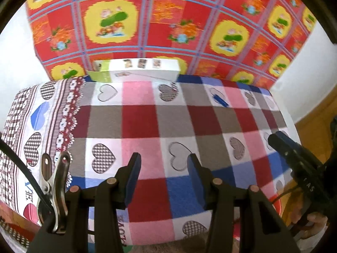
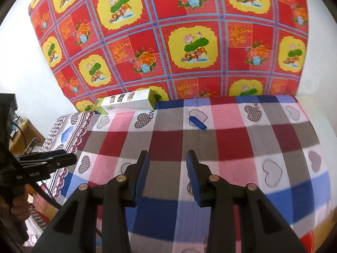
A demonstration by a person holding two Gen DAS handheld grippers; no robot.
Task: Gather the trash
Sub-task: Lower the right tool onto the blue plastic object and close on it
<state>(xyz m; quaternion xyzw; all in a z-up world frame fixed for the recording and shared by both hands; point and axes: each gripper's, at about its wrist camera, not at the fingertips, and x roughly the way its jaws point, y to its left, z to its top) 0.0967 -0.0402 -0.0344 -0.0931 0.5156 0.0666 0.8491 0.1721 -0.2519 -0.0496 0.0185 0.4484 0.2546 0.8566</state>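
A white and green cardboard box [image 1: 134,69] lies at the far edge of the checked, heart-patterned cloth [image 1: 147,122], against the red floral sheet. A small blue object [image 1: 220,100] lies on the cloth to the box's right. My left gripper [image 1: 164,164] hovers over the near part of the cloth, open, with nothing between its blue pads. In the right wrist view the box [image 2: 126,103] sits far left and the blue object [image 2: 198,122] lies straight ahead of my right gripper [image 2: 167,158], which is open and holds nothing. Both pieces are well beyond the fingertips.
A red and yellow floral sheet [image 2: 168,42] hangs behind the cloth-covered surface, with white wall on either side. A metal clip [image 1: 54,179] hangs beside the left gripper. Wooden furniture [image 2: 23,135] stands at the left. A hand [image 2: 19,206] holds the left gripper's handle.
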